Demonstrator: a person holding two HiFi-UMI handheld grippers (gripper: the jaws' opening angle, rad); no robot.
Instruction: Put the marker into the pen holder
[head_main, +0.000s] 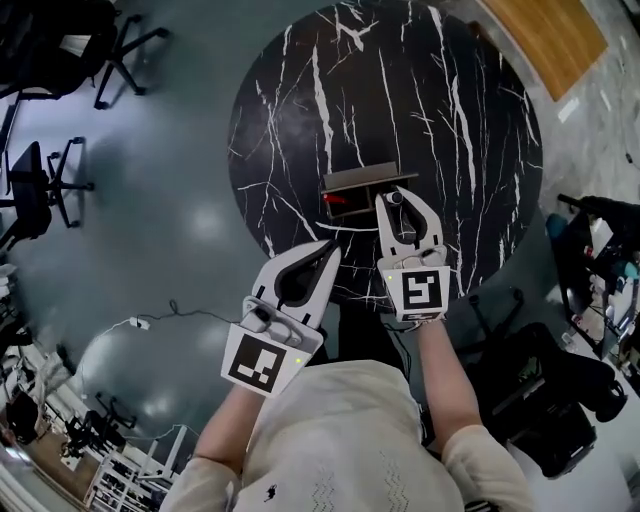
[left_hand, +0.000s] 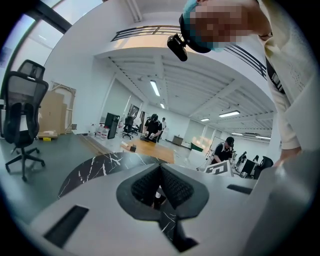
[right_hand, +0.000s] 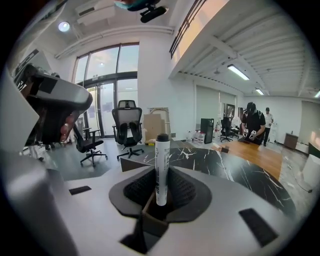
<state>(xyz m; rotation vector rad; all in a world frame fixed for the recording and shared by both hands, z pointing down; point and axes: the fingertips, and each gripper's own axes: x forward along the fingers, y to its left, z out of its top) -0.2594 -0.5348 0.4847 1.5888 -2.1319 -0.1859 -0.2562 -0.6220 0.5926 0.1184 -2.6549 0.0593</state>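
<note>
Over round black veined marble table (head_main: 450, 120): right claw (head_main: 398, 206) grips white cylindrical marker (right_hand: 161, 170); left claw (head_main: 329, 250) clenched, empty.

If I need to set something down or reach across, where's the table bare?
The marble table is bare across its far half and either side of the pen holder. Crowded only at the near edge: the right claw holds the marker by the holder, the left claw beside it.

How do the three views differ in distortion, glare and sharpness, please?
Head view: fisheye bulges the marble table, and pale glare patches sit on the floor. Left gripper view: dark rounded corners, ceiling strip lights glowing bright. Right gripper view: the marker is sharp, with bright windows behind.
</note>
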